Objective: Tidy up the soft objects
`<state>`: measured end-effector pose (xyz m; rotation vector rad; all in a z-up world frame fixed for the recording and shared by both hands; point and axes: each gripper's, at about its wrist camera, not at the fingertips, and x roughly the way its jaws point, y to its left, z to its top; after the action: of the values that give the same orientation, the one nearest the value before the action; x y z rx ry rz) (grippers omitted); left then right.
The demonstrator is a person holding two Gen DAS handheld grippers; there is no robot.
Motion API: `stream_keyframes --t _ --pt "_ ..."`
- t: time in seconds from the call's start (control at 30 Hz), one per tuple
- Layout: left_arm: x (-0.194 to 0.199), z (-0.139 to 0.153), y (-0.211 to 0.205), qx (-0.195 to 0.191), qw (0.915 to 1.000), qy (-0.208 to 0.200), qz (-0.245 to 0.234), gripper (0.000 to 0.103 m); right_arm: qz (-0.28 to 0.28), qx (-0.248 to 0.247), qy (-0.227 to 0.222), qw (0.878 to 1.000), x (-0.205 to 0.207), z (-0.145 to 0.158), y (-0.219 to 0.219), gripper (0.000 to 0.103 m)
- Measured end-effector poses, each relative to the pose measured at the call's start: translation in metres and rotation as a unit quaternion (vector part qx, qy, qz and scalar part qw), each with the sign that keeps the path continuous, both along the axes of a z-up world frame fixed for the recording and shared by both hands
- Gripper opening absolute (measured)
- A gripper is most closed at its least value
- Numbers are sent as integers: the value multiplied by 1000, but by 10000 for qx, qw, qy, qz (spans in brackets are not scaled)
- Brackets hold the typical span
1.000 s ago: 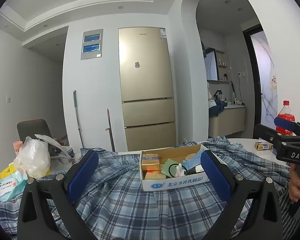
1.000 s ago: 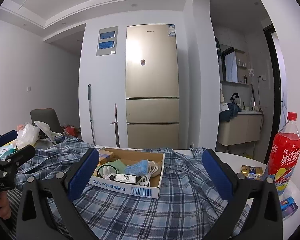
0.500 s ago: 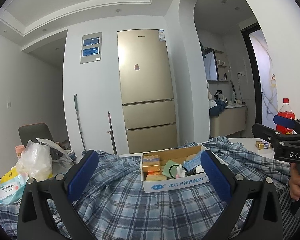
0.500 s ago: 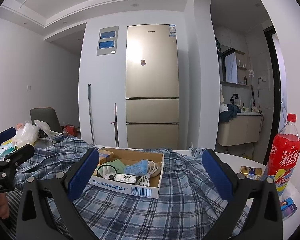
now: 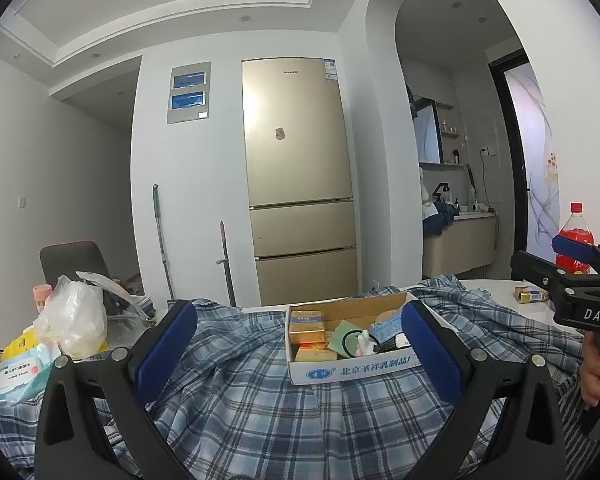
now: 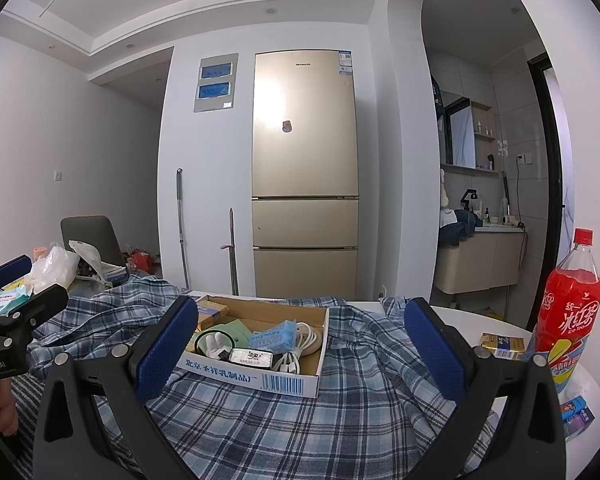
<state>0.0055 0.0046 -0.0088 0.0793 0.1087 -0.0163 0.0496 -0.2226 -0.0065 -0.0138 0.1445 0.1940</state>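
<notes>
Left gripper (image 5: pixel 298 350): black plastic frame, two angled fingers with blue ribbed pads (image 5: pixel 166 350), round silver screws on the arms, triangular cutouts near the base. Right gripper (image 6: pixel 300 350): same build, black frame, blue textured pads (image 6: pixel 168 352), silver screws, triangular cutouts. In the left wrist view the right gripper's side shows white "DAS" lettering on black, with a hand (image 5: pixel 594 374) on its handle. In the right wrist view the left gripper's body carries partial white lettering; a hand (image 6: pixel 2 412) grips below. No sleeves visible.
</notes>
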Motion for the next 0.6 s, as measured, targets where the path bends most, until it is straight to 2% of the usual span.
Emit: stream_keyframes --t 0.6 --pt "2 2 3 -98 9998 120 94 103 -1 -2 -3 10000 0 0 0 103"
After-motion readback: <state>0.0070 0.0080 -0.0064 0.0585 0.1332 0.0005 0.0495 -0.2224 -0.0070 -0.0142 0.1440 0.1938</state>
